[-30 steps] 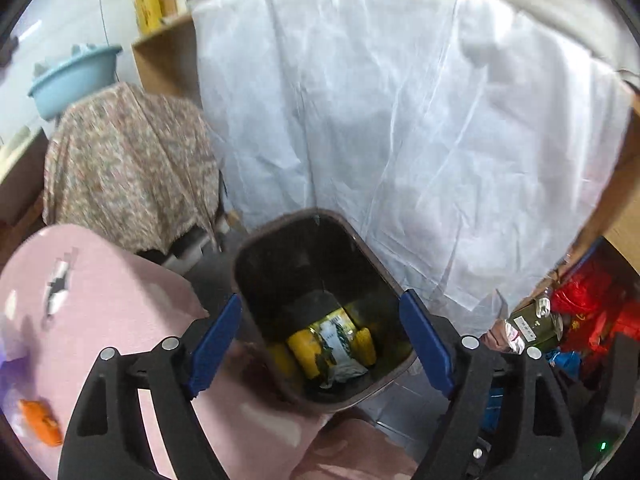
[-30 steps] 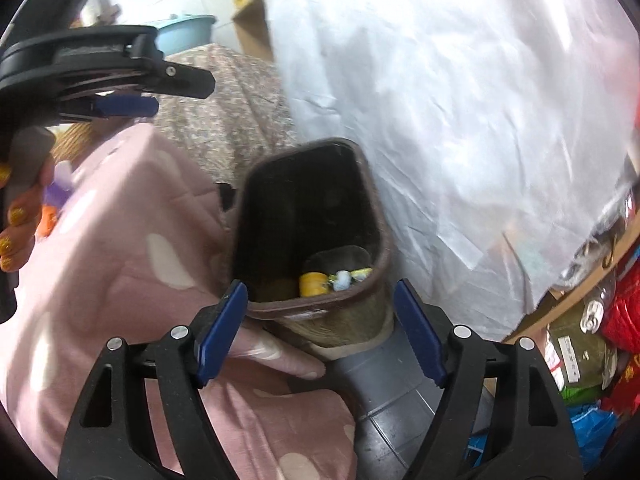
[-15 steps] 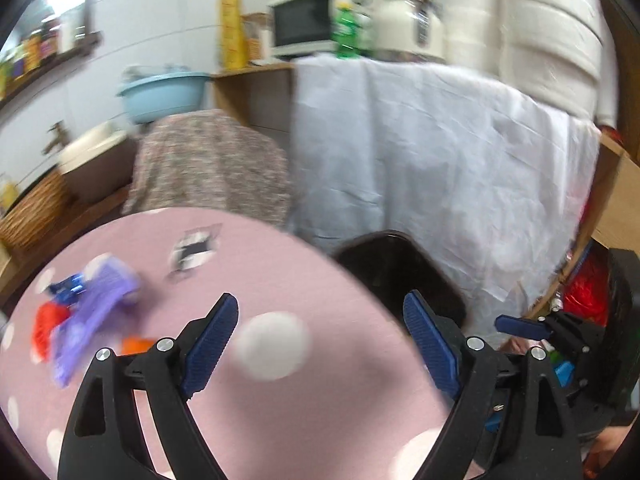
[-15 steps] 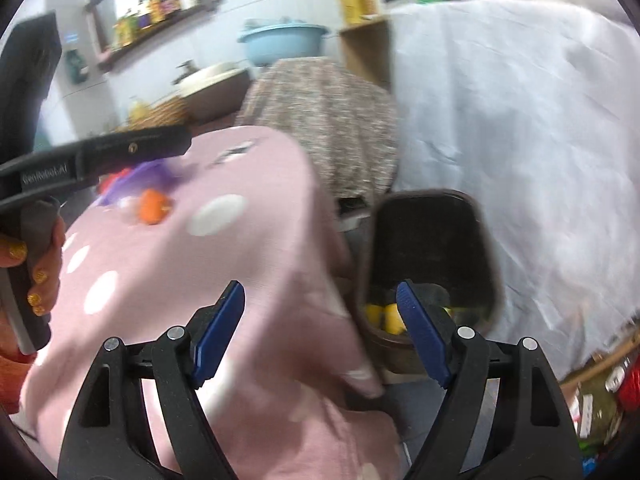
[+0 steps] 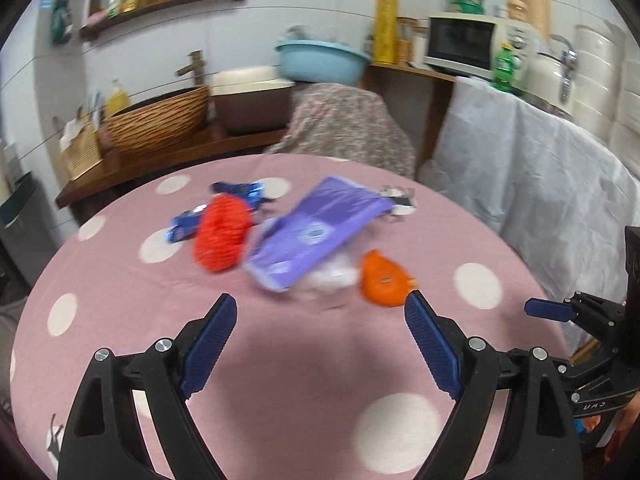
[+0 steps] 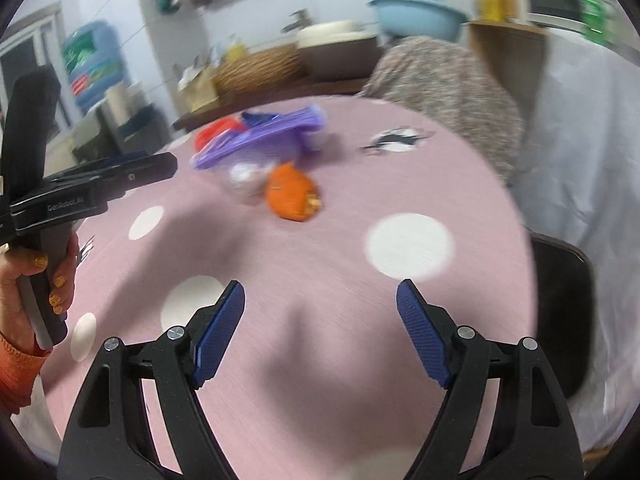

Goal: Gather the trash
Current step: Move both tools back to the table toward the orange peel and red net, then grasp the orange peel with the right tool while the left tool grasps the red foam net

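Evidently the remaining trash is light and soft: a purple pack (image 5: 316, 232), an orange wrapper (image 5: 383, 280), a red net (image 5: 221, 234), blue wrappers (image 5: 188, 229) and a clear crumpled film (image 5: 332, 278), all lying on the counter (image 5: 300, 360) ahead of both pairs of fingers. I judge the pack crushable and slick, best pinched across its near edge; the orange wrapper, ahead of the left gripper's (image 5: 320, 344) right finger, should take a pinch anywhere. Both the left and the right gripper (image 6: 320, 332) stand spread and empty. A second ago both looked down into the bin (image 6: 568, 312); now the bin sits right of the right fingers and the litter fills the view.
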Available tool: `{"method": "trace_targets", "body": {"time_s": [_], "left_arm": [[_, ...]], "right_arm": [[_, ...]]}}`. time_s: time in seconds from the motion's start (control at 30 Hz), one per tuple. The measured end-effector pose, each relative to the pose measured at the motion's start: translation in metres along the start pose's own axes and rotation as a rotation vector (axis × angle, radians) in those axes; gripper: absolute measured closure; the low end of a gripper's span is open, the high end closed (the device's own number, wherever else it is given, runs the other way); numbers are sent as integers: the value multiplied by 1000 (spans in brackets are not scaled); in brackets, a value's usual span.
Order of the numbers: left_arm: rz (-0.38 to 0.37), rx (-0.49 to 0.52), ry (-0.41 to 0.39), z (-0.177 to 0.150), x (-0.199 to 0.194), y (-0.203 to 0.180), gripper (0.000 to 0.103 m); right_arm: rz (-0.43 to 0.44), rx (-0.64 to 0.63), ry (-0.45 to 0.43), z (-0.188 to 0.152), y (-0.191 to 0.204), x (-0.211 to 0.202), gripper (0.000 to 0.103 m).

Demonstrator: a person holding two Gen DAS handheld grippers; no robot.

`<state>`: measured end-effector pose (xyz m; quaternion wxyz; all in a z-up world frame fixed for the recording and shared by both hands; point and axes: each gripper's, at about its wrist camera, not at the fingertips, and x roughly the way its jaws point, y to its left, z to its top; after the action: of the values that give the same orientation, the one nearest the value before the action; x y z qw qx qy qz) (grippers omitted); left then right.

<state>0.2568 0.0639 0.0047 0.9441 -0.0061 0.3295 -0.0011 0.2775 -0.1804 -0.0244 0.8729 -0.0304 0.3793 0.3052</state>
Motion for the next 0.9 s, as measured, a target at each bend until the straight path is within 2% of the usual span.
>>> {"method": "trace_targets", "body": {"time_s": [0.13,0.27,0.43,0.7,0.83,0.9], "left_arm": [[53,-62,17,-5,1,40,18],[57,-112,43,-8,5,72,18],[51,-144,62,-7,11,93,18],[15,-193,85,4,27,110,18],[-5,-214,106,11,39,112,18],[-4,-210,110,18,45,111,18]], "right_arm": [[1,-58,60,24,24,37,25],[-20,-112,103,40,36,71,25],[-61,-150,148,56,43,107,25],[-84,-170,174,72,43,129,35],[-88,-178,175,78,44,132,57],[-76,-169,174,76,43,130,63]]}}
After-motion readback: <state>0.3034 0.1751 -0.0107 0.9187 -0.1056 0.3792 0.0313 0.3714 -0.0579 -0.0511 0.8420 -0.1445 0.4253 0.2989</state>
